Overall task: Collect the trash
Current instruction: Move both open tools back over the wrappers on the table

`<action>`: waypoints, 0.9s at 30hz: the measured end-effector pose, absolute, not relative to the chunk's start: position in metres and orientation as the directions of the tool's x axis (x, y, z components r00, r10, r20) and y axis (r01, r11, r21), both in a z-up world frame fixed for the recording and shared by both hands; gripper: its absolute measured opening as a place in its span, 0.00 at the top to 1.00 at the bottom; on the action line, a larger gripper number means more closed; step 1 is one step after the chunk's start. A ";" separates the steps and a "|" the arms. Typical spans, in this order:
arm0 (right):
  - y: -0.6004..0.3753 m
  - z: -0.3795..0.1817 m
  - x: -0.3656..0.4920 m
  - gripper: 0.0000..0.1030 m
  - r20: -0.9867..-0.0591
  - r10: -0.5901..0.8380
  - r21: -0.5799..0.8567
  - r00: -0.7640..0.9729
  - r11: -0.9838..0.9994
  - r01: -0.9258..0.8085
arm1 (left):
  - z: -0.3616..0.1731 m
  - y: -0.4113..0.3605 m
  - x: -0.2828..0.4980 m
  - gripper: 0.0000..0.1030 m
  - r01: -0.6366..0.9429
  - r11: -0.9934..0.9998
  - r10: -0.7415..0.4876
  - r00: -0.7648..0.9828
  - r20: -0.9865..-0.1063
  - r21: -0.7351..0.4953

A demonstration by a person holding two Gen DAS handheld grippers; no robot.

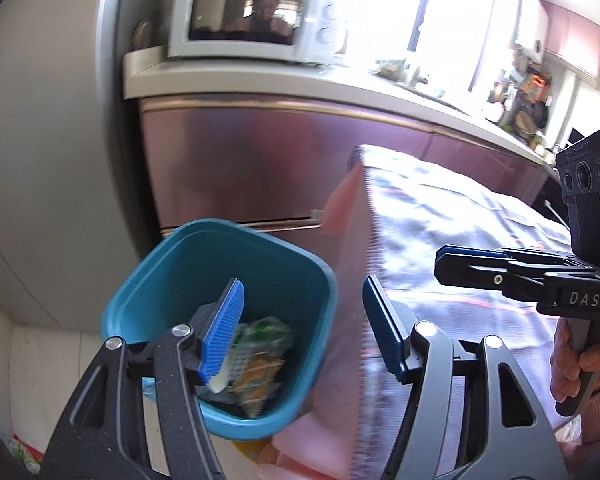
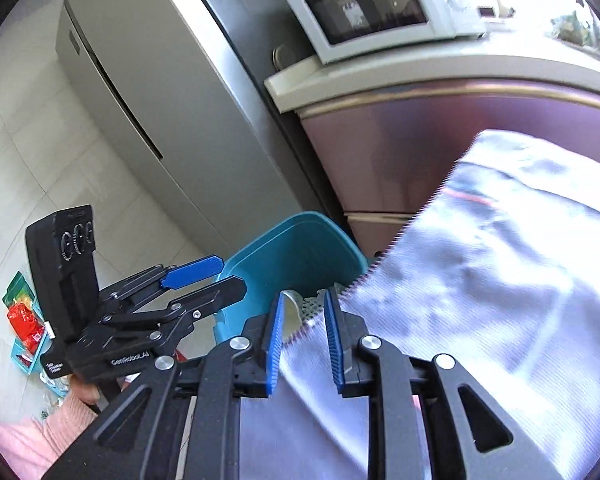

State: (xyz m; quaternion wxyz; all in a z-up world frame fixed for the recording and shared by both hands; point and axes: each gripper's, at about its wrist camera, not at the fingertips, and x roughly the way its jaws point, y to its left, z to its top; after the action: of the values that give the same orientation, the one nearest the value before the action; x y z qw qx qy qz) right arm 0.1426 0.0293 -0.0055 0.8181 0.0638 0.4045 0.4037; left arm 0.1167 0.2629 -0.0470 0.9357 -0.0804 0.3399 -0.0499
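A teal trash bin (image 1: 188, 276) stands on the floor beside the table's edge and holds several crumpled wrappers (image 1: 260, 344), green, white and orange. My left gripper (image 1: 304, 330) hangs open over the bin's right rim. Its left pad is above the wrappers and nothing is between the pads. Over the tablecloth at the right, my right gripper (image 1: 440, 264) is held by a hand (image 1: 580, 360). In the right wrist view my right gripper (image 2: 305, 340) shows a narrow gap with nothing gripped. It sits at the cloth's edge just short of the bin (image 2: 300, 248), with the left gripper (image 2: 208, 280) to its left.
A table under a grey patterned cloth (image 2: 500, 260) fills the right side. A purple cabinet (image 1: 240, 160) with a white counter and microwave (image 1: 240, 12) stands behind the bin, and a steel fridge (image 2: 148, 92) to its left. Red and green wrappers (image 2: 24, 316) lie on the tiled floor.
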 end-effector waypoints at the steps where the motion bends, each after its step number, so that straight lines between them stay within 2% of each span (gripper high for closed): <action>1: 0.020 -0.002 0.138 0.79 -0.600 0.714 0.430 0.362 0.669 -0.606 | -0.044 0.256 0.115 0.39 0.057 0.980 -0.165 0.766 -0.621 -0.190; 12: -0.111 0.013 0.078 0.76 -0.574 0.592 0.378 0.565 0.804 -0.459 | -0.032 0.137 0.109 0.37 0.330 0.921 -0.386 0.705 -0.595 -0.207; 20: -0.227 0.003 0.038 0.74 -0.597 0.390 0.372 0.701 0.909 -0.189 | -0.037 0.028 0.104 0.37 0.532 0.819 -0.535 0.574 -0.620 -0.215; 23: -0.269 -0.003 0.021 0.69 -0.610 0.309 0.372 0.729 0.925 -0.080 | -0.043 -0.011 0.103 0.37 0.598 0.772 -0.575 0.510 -0.640 -0.217; 27: -0.310 -0.015 0.006 0.66 -0.630 0.230 0.384 0.742 0.923 0.040 | -0.052 -0.055 0.106 0.37 0.650 0.725 -0.601 0.436 -0.670 -0.227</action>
State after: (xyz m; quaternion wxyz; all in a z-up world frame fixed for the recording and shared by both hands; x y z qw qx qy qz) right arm 0.0063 -0.3103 -0.0148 0.9138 0.1898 0.3553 0.0521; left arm 0.1059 -0.0546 -0.0517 0.8467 0.0322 0.3814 -0.3696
